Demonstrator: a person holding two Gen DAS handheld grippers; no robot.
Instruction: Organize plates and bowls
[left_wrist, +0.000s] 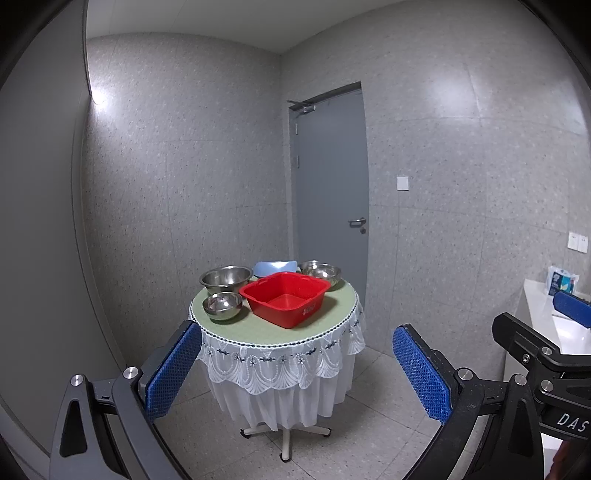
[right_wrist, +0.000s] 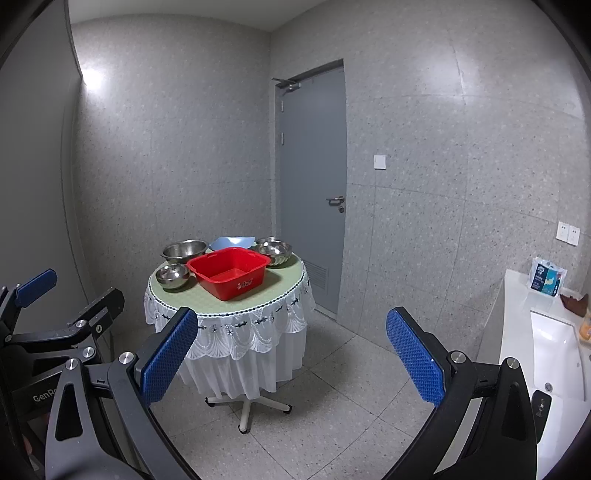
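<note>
A red plastic tub (left_wrist: 285, 298) (right_wrist: 229, 271) stands on a small round table (left_wrist: 325, 317) (right_wrist: 284, 284) with a white lace cloth. Around it are a large steel bowl (left_wrist: 225, 278) (right_wrist: 184, 250), a small steel bowl (left_wrist: 222, 305) (right_wrist: 172, 276), stacked steel bowls (left_wrist: 322, 274) (right_wrist: 274, 252) at the right and a pale blue plate (left_wrist: 274, 267) (right_wrist: 232, 242) behind. My left gripper (left_wrist: 297, 369) and right gripper (right_wrist: 291, 354) are both open and empty, held well short of the table.
A grey door (left_wrist: 330, 192) (right_wrist: 312, 184) stands shut behind the table. A white counter with a sink (right_wrist: 554, 354) and a tissue pack (right_wrist: 546, 281) lies at the right. The floor is tiled. The table stands on a white star foot (right_wrist: 245, 406).
</note>
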